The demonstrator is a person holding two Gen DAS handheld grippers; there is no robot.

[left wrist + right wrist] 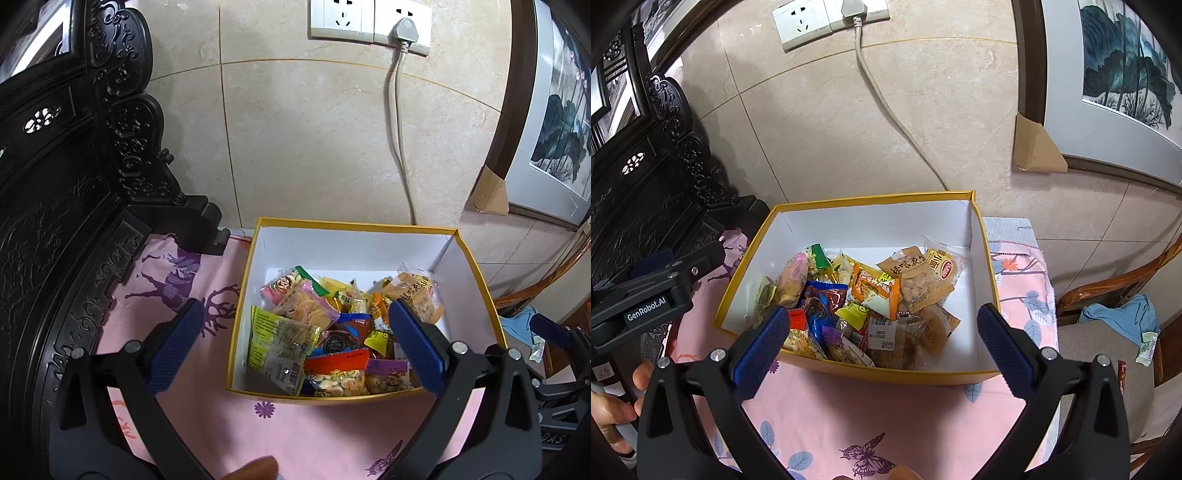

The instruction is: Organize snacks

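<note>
A yellow-rimmed box with white inside (pixel 354 240) (pixel 879 218) stands on a pink patterned cloth and holds several snack packets (pixel 325 332) (pixel 864 306) in a heap. My left gripper (pixel 295 328) is open and empty, its blue pads (pixel 173 343) spread wide over the box's near edge. My right gripper (pixel 882 336) is open and empty, just in front of the box's near wall. The left gripper's body also shows at the left in the right wrist view (pixel 650 302).
Dark carved wooden furniture (pixel 74 184) stands to the left. A tiled wall with sockets and a plugged cable (pixel 399 122) is behind. A framed picture (pixel 1115 74) leans at the right. A chair (pixel 1108 332) at the right holds a blue cloth and a small packet (pixel 1147 347).
</note>
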